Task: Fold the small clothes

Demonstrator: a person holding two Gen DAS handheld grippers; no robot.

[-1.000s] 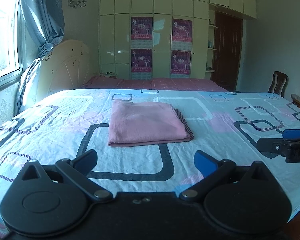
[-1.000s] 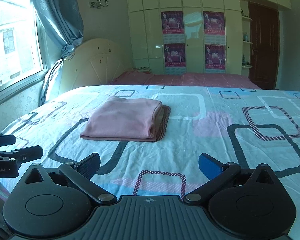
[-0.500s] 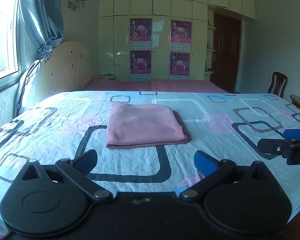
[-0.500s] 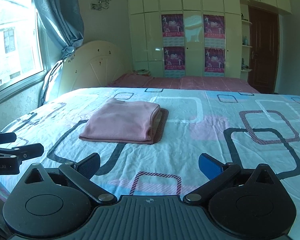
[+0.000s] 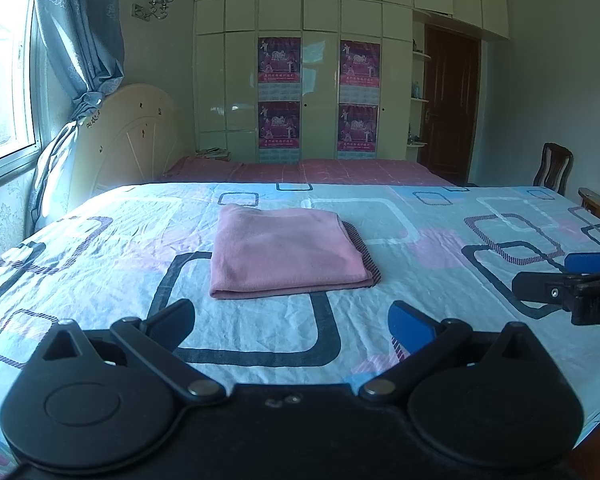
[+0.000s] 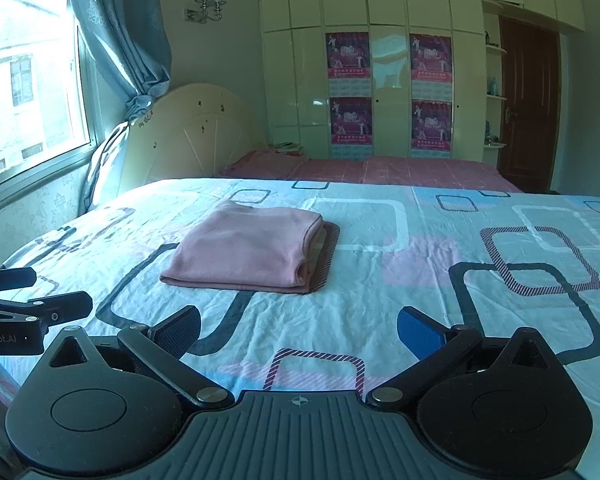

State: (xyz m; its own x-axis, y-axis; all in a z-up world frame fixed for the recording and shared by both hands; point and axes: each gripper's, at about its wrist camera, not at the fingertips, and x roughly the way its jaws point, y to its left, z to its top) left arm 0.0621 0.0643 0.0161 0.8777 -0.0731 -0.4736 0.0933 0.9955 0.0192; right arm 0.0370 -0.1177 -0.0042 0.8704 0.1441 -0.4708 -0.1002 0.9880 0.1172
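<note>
A pink garment (image 5: 284,252) lies folded into a neat rectangle on the patterned bed sheet (image 5: 100,280); in the right wrist view the pink garment (image 6: 244,250) shows its stacked layers on the right side. My left gripper (image 5: 292,322) hovers open near the bed's front edge, well short of the garment, with nothing between its fingers. My right gripper (image 6: 298,330) is open too, held back from the cloth at the same distance. Each gripper shows in the other's view: the right gripper (image 5: 568,284) at the right edge, the left gripper (image 6: 28,300) at the left edge.
A cream headboard (image 5: 132,140) and a window with a blue curtain (image 5: 80,40) stand on the left. A second bed with a pink cover (image 5: 300,168) lies behind, before a wardrobe wall with posters. A wooden chair (image 5: 554,166) and a dark door are at the right.
Both grippers have drawn slightly back and up from the bed; the folded garment sits a little farther off in both views. The jaws stay open.
</note>
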